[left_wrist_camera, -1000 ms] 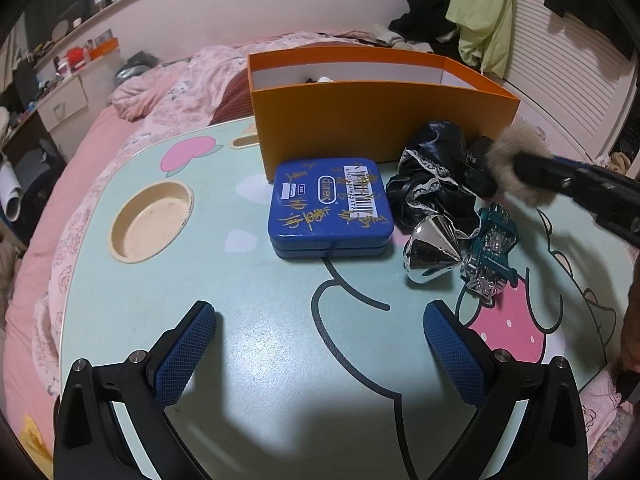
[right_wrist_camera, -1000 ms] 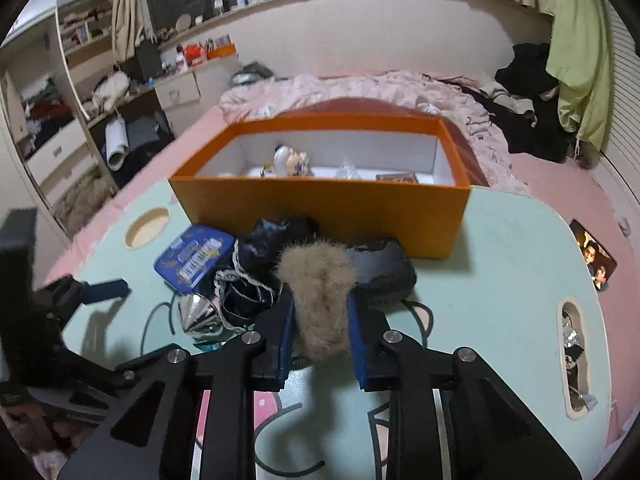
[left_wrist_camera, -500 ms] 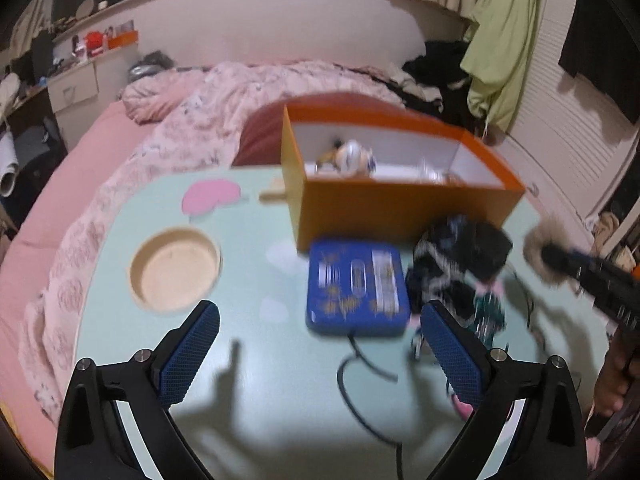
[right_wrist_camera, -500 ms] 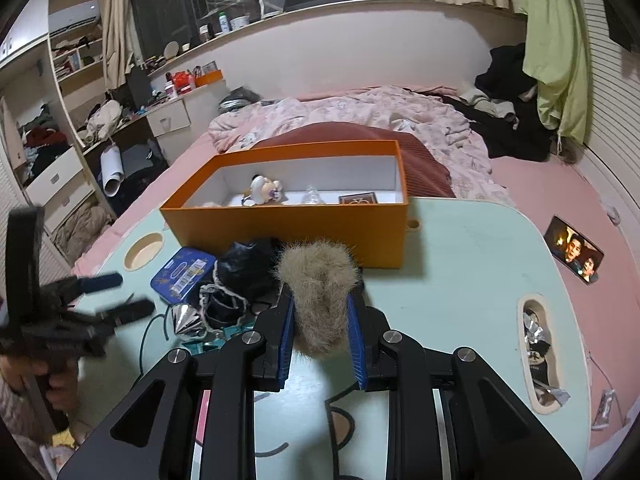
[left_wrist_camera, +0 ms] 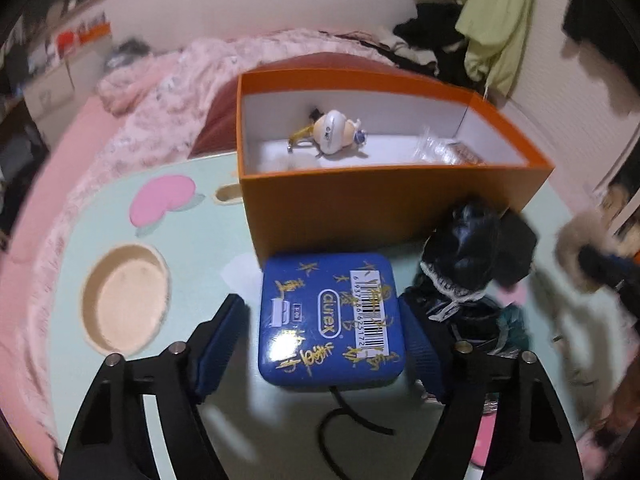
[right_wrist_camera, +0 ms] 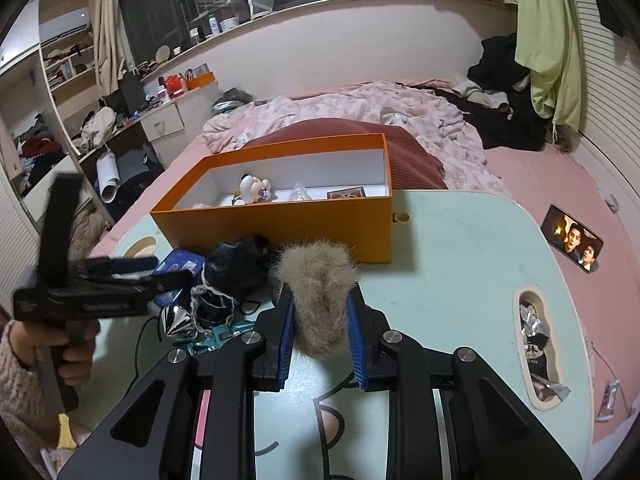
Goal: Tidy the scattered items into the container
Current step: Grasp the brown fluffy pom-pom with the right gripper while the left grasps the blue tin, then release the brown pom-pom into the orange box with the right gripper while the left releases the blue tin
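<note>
An open orange box (left_wrist_camera: 384,208) (right_wrist_camera: 280,220) stands at the table's far side, holding a small figurine (left_wrist_camera: 334,134) and a few other bits. A blue tin (left_wrist_camera: 330,318) lies in front of it. My left gripper (left_wrist_camera: 326,344) straddles the tin, its pads close to both sides; contact is unclear. My right gripper (right_wrist_camera: 320,320) is shut on a tan fur pom-pom (right_wrist_camera: 316,280), held above the table short of the box. A black lace-trimmed bundle (left_wrist_camera: 472,256) (right_wrist_camera: 236,268), a silver cone (right_wrist_camera: 174,320) and a teal clip (right_wrist_camera: 218,336) lie beside the tin.
The mint cartoon table (right_wrist_camera: 460,264) has a round cup recess (left_wrist_camera: 124,300) at left and a slot with foil scraps (right_wrist_camera: 534,336) at right. A pink bed (right_wrist_camera: 360,108) lies behind the box. A phone (right_wrist_camera: 574,242) rests on the bed.
My left gripper has dropped forward onto the blue tin and narrowed around it. My right gripper has risen a little with the pom-pom still held.
</note>
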`<state>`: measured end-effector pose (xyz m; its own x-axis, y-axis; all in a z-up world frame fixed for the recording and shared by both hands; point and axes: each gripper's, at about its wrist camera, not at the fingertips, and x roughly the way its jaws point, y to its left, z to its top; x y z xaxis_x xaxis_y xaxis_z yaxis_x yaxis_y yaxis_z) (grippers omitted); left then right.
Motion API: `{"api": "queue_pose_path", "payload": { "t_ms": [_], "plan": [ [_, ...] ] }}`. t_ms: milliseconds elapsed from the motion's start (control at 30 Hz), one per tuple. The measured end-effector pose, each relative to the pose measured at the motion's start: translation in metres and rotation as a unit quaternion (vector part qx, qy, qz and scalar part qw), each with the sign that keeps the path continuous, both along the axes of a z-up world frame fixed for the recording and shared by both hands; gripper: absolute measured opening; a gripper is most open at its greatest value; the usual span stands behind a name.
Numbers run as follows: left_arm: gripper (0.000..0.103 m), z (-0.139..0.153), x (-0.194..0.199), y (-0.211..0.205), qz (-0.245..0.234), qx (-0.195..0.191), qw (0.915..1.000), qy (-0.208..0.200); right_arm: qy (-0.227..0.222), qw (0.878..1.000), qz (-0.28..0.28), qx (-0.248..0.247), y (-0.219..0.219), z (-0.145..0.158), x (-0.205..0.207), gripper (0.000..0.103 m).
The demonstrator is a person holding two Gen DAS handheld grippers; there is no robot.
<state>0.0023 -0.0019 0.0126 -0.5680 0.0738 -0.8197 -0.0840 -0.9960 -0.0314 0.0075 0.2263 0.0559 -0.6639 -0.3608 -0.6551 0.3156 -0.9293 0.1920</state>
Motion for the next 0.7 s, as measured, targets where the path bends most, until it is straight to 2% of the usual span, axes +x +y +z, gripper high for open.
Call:
{"api": "queue_pose_path", "payload": {
  "t_ms": [67,267,500,700],
  "plan": [
    [0.066,0.000,0.002,0.001,0.000,-0.015,0.9999,0.004,0.000,1.000,0.000,-0.001,0.001,0.000,-0.001,0.025],
    [0.066,0.009,0.011,-0.014,0.008,0.025,0.9993,0.025,-0.003,1.000,0.001,0.001,0.001,-0.002,-0.001,0.025],
    [0.066,0.054,0.025,-0.029,0.019,0.060,0.9939,0.090,0.004,1.000,0.003,-0.004,0.002,0.006,-0.004,0.025],
    [0.066,0.095,0.006,-0.025,-0.001,0.078,0.9878,0.135,0.029,0.999,0.012,-0.004,-0.010,0.025,-0.023,0.025]
  ]
}}
